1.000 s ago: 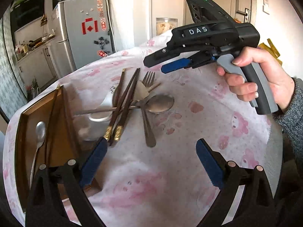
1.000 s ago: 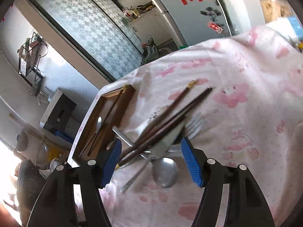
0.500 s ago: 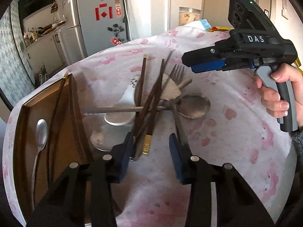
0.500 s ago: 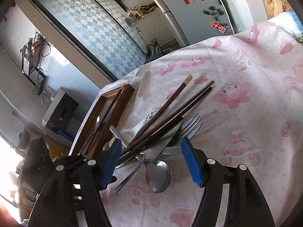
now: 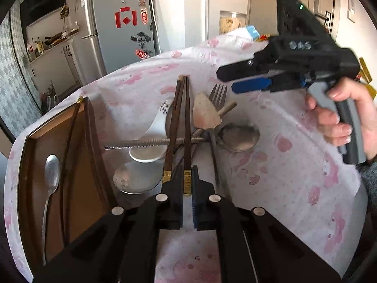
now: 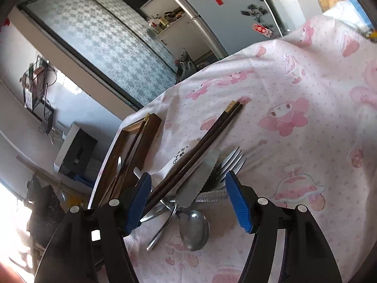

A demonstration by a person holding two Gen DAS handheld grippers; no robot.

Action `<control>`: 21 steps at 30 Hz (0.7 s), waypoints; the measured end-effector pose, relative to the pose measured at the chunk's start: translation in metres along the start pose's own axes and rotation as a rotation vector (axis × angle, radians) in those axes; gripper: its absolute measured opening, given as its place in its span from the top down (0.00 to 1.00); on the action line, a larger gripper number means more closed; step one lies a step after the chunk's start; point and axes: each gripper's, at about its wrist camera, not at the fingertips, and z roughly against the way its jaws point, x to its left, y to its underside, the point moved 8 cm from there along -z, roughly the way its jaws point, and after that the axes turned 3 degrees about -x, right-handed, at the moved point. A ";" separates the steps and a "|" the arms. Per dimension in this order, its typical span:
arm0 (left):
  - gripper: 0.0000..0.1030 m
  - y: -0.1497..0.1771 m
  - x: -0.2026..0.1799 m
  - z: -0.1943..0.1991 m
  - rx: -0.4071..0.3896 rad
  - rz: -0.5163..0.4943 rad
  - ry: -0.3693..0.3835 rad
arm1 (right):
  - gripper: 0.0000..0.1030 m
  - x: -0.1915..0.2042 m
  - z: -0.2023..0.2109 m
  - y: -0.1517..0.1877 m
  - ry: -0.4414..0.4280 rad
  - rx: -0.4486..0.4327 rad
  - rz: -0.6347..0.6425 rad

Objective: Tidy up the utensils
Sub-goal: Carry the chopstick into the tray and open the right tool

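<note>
A pile of utensils lies on the pink tablecloth: dark chopsticks (image 5: 181, 118) with gold ends, a white ceramic spoon (image 5: 150, 129), a fork (image 5: 218, 96), a serrated knife (image 5: 205, 115), a metal spoon (image 5: 238, 136) and a thin metal brush (image 5: 146, 143). My left gripper (image 5: 187, 186) is shut on the gold end of a chopstick. My right gripper (image 6: 188, 200) is open above the pile, its fingers either side of the chopsticks (image 6: 200, 146) and knife (image 6: 200, 179). It also shows in the left wrist view (image 5: 247, 80).
A brown wooden tray (image 5: 28, 176) at the table's left edge holds a metal spoon (image 5: 50, 179) and dark chopsticks (image 5: 70, 141). A flat metal ladle bowl (image 5: 134, 176) lies beside the tray. A fridge (image 5: 117, 30) stands beyond the table.
My left gripper moved forward to the chopsticks' gold ends and closed from wide open to shut on one. The right gripper stayed open and shifted slightly over the pile.
</note>
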 end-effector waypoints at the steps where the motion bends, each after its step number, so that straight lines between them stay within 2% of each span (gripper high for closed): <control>1: 0.94 -0.002 0.000 0.004 -0.010 0.009 0.006 | 0.36 0.001 -0.002 0.000 -0.014 0.003 -0.014; 6: 0.94 -0.011 -0.006 0.024 -0.053 0.045 0.051 | 0.36 0.014 -0.017 -0.001 -0.040 0.023 -0.029; 11: 0.93 -0.015 -0.014 0.037 -0.074 0.043 0.075 | 0.72 0.014 -0.036 0.004 0.021 0.052 -0.045; 12: 0.94 -0.015 -0.014 0.038 -0.073 0.044 0.079 | 0.75 0.013 -0.038 0.004 0.022 0.047 -0.056; 17: 0.93 -0.004 -0.008 0.043 -0.065 0.045 0.069 | 0.81 0.034 -0.032 0.002 0.019 0.004 -0.020; 21: 0.93 0.010 0.013 0.054 -0.073 0.073 0.029 | 0.84 0.081 -0.050 -0.004 -0.022 0.021 0.044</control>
